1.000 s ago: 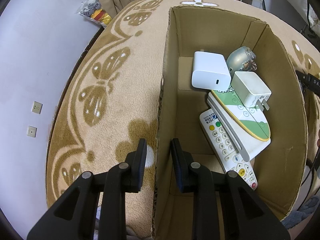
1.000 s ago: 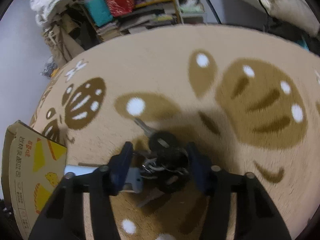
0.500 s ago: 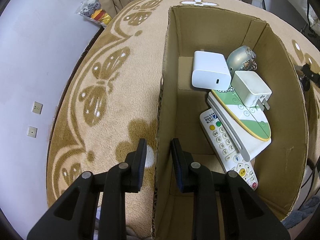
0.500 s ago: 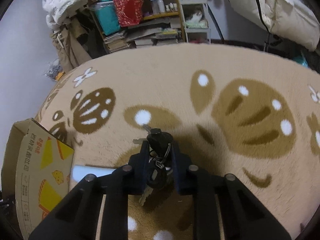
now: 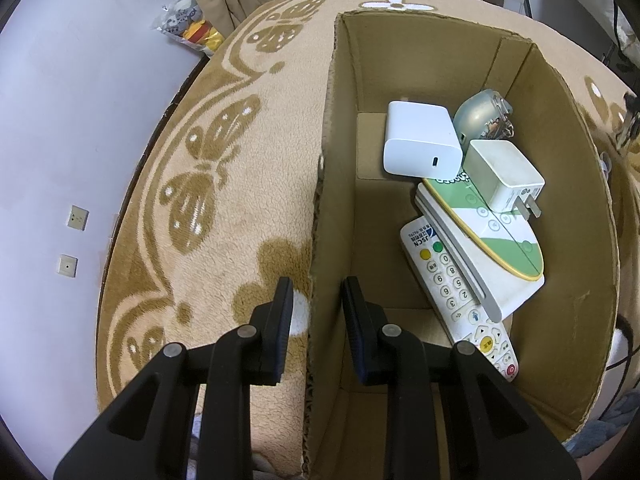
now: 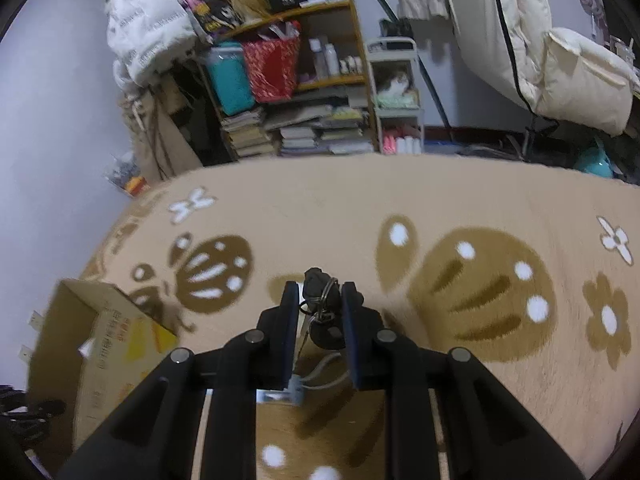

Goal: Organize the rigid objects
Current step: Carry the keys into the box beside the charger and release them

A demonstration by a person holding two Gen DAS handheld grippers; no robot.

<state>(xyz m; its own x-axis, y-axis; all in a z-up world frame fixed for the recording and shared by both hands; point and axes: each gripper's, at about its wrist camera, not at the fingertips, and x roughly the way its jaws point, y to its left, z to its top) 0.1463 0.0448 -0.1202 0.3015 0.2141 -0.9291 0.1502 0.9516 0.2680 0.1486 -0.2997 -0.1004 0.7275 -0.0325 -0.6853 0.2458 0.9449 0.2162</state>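
Black key bunch on metal rings [image 6: 323,312] sits pinched between right gripper [image 6: 319,300] fingers, lifted above tan patterned rug [image 6: 460,208]. Left view: left gripper [image 5: 316,300] straddles brown cardboard box [image 5: 560,128] wall w/ jaws narrowly parted; white remote [image 5: 452,280] & white chargers [image 5: 420,144] lie inside.

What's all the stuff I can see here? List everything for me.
box: 1, brown cardboard, on the rug
chargers: 2, white, in the box
remote: 1, white, in the box, under a green-and-white device
grey round item: 1, back of the box
keys: 1 dark bunch, in the right gripper
rug: 1, beige with brown pattern
shelf: 1, cluttered, by the wall
left gripper: black, straddling the box wall
right gripper: black, shut on the keys
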